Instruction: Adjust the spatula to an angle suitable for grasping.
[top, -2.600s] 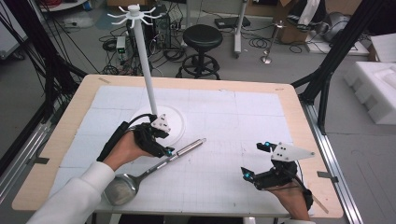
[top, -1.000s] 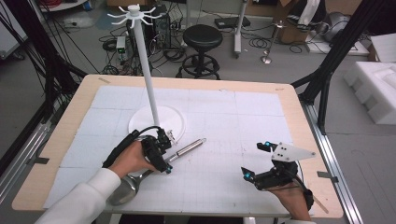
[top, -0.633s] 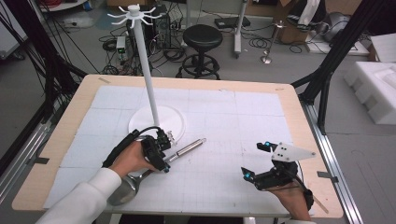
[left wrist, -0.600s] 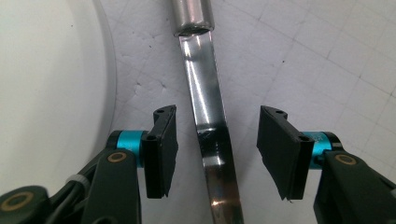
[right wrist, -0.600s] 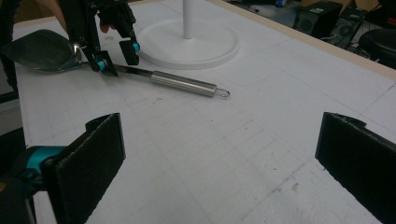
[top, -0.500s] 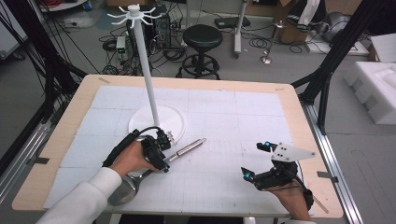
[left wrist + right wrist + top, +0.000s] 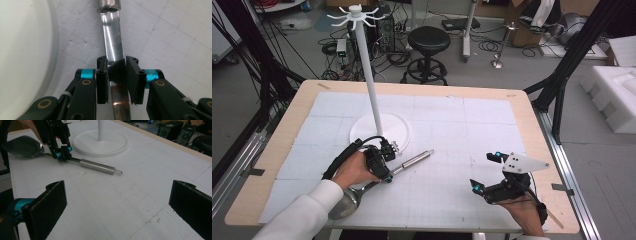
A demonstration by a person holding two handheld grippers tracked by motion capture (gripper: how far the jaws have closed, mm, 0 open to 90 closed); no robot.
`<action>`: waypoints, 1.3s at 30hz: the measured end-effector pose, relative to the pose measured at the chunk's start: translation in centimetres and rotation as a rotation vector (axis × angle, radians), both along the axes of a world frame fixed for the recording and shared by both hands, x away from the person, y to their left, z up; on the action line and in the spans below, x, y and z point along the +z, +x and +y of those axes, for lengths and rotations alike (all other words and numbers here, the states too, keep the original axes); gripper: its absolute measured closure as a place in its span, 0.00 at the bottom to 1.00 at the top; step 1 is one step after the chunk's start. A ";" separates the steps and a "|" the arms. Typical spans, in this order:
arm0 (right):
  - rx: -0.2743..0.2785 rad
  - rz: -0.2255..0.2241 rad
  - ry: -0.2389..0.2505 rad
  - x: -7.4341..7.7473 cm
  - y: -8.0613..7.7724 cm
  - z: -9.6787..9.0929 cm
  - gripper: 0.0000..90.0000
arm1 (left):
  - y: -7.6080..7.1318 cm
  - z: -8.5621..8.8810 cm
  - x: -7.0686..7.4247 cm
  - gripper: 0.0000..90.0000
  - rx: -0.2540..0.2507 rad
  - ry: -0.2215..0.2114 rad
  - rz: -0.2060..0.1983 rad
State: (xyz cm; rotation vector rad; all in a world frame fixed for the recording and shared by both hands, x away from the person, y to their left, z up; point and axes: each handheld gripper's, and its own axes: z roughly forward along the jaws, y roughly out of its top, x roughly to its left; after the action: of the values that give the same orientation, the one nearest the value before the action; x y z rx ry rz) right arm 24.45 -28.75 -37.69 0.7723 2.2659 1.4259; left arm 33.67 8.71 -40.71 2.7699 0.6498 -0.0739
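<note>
Left gripper view showed the left gripper point(image 7: 116, 75) with its jaws just closed in on the ladle's point(image 7: 113, 47) flat neck, pads at both edges, seemingly pinching it. Since a second before, the ladle had stayed flat near the table's point(image 7: 492, 95) front-left corner, by the stand point(image 7: 379, 131). Lifting could likely follow. The right gripper point(image 7: 492, 172) waited with jaws spread.

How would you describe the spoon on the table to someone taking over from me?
Find the tall white stand with the round base on the table. Just in front of that base lies the spoon, slanting, its bowl toward the near edge. It is the one shiny metal thing there, with a thick round handle, and the left gripper straddles its flat neck.
</note>
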 end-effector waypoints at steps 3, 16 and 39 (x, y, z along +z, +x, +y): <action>0.000 -0.002 -0.001 0.0 0.0 0.0 0.01 | -0.4 -0.3 0.0 0.83 -0.035 -0.004 -0.015; -0.002 -0.005 0.002 0.1 0.0 -0.1 0.01 | -0.7 0.2 0.6 0.83 -0.082 -0.021 -0.035; -0.005 -0.005 0.005 0.1 0.0 -0.2 0.01 | -1.2 3.4 4.2 0.84 -0.101 -0.085 -0.112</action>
State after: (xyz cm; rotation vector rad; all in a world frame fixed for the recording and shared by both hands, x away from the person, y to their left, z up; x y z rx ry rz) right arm 24.41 -28.92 -37.56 0.7749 2.2561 1.4304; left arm 32.47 12.09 -36.48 2.7006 0.4675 0.0313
